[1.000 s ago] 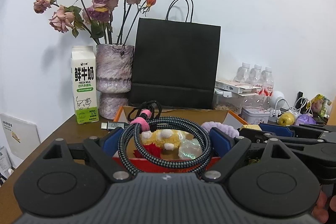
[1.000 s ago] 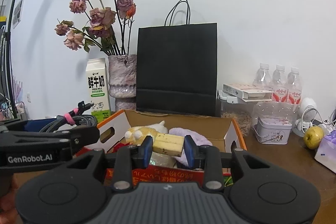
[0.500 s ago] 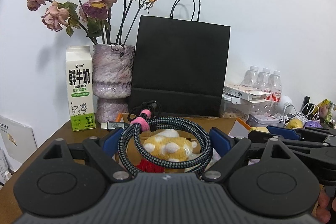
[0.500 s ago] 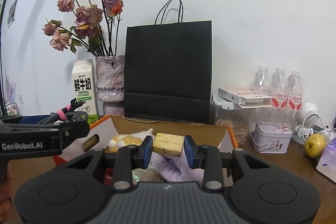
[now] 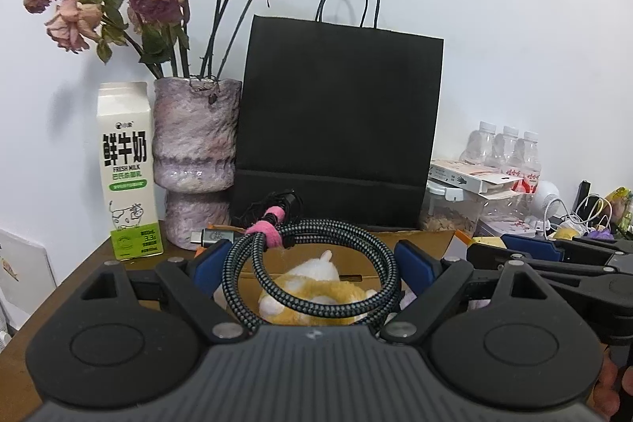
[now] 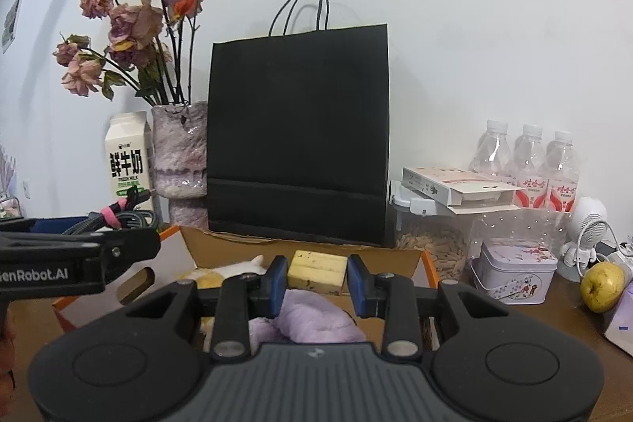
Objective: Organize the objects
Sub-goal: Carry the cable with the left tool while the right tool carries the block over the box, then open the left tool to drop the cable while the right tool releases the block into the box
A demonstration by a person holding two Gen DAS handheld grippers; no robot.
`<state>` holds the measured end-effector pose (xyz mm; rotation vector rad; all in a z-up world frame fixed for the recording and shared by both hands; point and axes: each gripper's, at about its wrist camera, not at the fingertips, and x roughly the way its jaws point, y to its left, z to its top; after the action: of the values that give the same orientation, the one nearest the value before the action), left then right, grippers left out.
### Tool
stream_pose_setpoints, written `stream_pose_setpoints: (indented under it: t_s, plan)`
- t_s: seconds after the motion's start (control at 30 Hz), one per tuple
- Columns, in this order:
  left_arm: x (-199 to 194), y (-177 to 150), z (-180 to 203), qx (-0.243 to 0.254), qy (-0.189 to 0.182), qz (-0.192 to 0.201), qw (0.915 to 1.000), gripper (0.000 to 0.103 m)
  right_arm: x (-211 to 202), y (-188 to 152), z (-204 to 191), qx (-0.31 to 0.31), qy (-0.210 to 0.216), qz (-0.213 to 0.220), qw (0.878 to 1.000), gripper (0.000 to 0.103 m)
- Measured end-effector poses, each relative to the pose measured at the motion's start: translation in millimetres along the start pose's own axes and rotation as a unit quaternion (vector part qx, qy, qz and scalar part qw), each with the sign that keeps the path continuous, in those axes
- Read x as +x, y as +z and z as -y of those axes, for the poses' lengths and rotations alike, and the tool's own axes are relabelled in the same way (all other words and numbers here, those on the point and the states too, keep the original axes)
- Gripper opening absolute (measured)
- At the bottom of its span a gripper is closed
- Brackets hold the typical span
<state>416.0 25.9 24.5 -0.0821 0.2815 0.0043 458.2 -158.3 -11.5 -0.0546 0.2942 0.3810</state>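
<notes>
Spread wide, the left gripper (image 5: 312, 260) clasps a coiled braided cable (image 5: 308, 275) bound with a pink strap (image 5: 269, 230). Nearly closed, the right gripper (image 6: 316, 277) pinches a yellow sponge block (image 6: 316, 271). Both hang over the open cardboard box (image 6: 316, 250), where a plush toy (image 5: 316, 287) and a purple fluffy item (image 6: 316, 319) lie.

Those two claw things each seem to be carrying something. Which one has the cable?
The left gripper: a coiled braided cable tied with a pink strap sits between its blue pads. The right gripper pinches a small yellowish block instead.
</notes>
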Motion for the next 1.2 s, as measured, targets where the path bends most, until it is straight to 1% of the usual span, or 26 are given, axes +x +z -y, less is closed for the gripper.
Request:
stream_pose_setpoints:
  t_s: [0.5, 0.77, 0.8, 0.83, 0.87, 0.9, 0.93, 0.97, 1.0, 1.03, 1.1, 1.2]
  plan:
    - [39, 7, -8, -0.005, 0.002, -0.013, 0.9999, 0.089, 37, 4, 9, 0.006, -0.004, -0.012, 1.0, 0.031]
    - [49, 6, -9, -0.004, 0.001, -0.023, 0.9997, 0.09, 49, 1, 11, 0.009, -0.004, -0.026, 1.0, 0.032]
    - [50, 5, -9, -0.004, 0.003, -0.024, 0.9997, 0.092, 50, 1, 11, 0.01, -0.004, -0.028, 1.0, 0.032]
    - [50, 5, -9, -0.004, 0.007, -0.022, 0.9997, 0.098, 50, 0, 11, 0.009, -0.004, -0.029, 1.0, 0.033]
    - [49, 5, -9, -0.005, 0.011, -0.02, 0.9997, 0.102, 50, 0, 11, 0.009, -0.006, -0.029, 1.0, 0.036]
    - [48, 5, -10, -0.007, 0.013, -0.016, 0.9998, 0.103, 50, 0, 12, 0.01, -0.009, -0.03, 0.999, 0.051]
    - [48, 6, -11, -0.009, 0.016, -0.014, 0.9997, 0.103, 50, 0, 12, 0.01, -0.012, -0.031, 0.999, 0.071]
    - [48, 6, -11, -0.01, 0.016, -0.014, 0.9997, 0.103, 50, -1, 13, 0.011, -0.015, -0.031, 0.999, 0.08]
    - [48, 6, -12, -0.011, 0.017, -0.014, 0.9997, 0.103, 50, -1, 13, 0.013, -0.017, -0.03, 0.999, 0.094]
    - [48, 6, -13, -0.012, 0.02, -0.014, 0.9996, 0.103, 50, -1, 14, 0.014, -0.019, -0.03, 0.999, 0.1]
    - [50, 5, -13, -0.012, 0.024, -0.016, 0.9995, 0.103, 51, -1, 14, 0.016, -0.021, -0.033, 0.999, 0.103]
    - [50, 5, -14, -0.014, 0.027, -0.018, 0.9994, 0.103, 52, -2, 14, 0.016, -0.02, -0.038, 0.999, 0.103]
